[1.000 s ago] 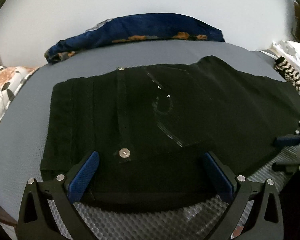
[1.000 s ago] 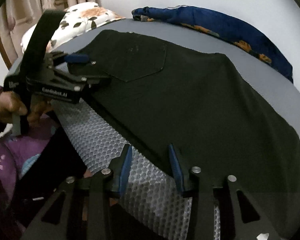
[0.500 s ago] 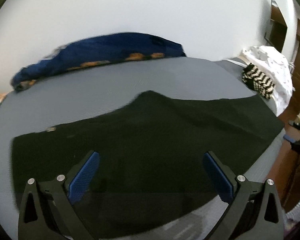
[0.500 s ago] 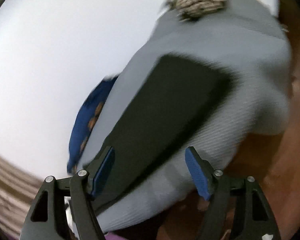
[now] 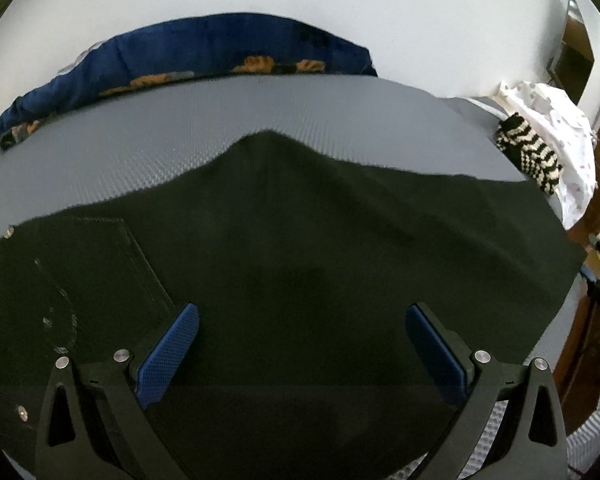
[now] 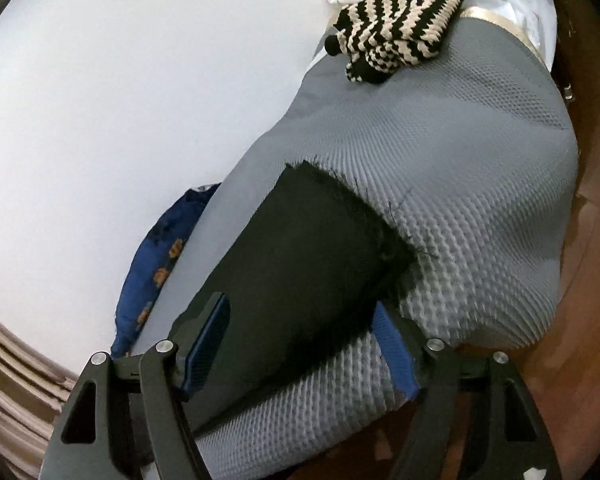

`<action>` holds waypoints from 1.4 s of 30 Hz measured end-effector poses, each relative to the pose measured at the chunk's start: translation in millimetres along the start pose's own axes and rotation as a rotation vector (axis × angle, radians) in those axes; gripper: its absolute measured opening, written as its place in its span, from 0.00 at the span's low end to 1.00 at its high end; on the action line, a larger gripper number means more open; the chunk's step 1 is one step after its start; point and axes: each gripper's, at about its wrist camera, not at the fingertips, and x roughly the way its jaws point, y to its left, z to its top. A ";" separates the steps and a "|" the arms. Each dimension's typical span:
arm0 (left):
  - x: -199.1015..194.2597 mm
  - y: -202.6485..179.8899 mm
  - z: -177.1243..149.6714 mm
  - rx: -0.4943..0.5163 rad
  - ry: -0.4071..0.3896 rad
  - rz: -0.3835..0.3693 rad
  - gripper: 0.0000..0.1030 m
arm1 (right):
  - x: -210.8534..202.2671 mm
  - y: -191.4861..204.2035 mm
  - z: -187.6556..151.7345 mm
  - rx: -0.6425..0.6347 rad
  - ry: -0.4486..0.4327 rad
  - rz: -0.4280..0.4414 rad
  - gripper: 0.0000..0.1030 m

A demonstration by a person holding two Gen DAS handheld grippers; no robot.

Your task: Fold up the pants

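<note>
My left hand-held gripper and right hand-held gripper both gape, empty, above the pants on the bed.

The black pants lie spread flat on the grey textured bed cover, filling the middle and lower part of the left wrist view from the left edge to the right edge of the bed, with a peak of cloth rising at upper centre. A stitched pocket outline and small metal studs show at the lower left. In the right wrist view one leg runs from the lower left up to a frayed, raw hem near the frame's centre.
</note>
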 end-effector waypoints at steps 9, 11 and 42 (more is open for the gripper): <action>8.2 -12.4 -6.2 0.084 0.005 0.044 0.99 | -9.5 -10.7 -3.5 0.026 -0.062 0.035 0.69; 9.1 -14.3 -6.3 0.093 0.006 0.051 0.99 | -5.2 -6.0 -0.6 0.002 -0.056 0.022 0.72; -91.0 26.8 -3.5 0.019 -0.145 0.009 0.99 | 32.2 236.0 -34.0 -0.517 0.126 0.121 0.07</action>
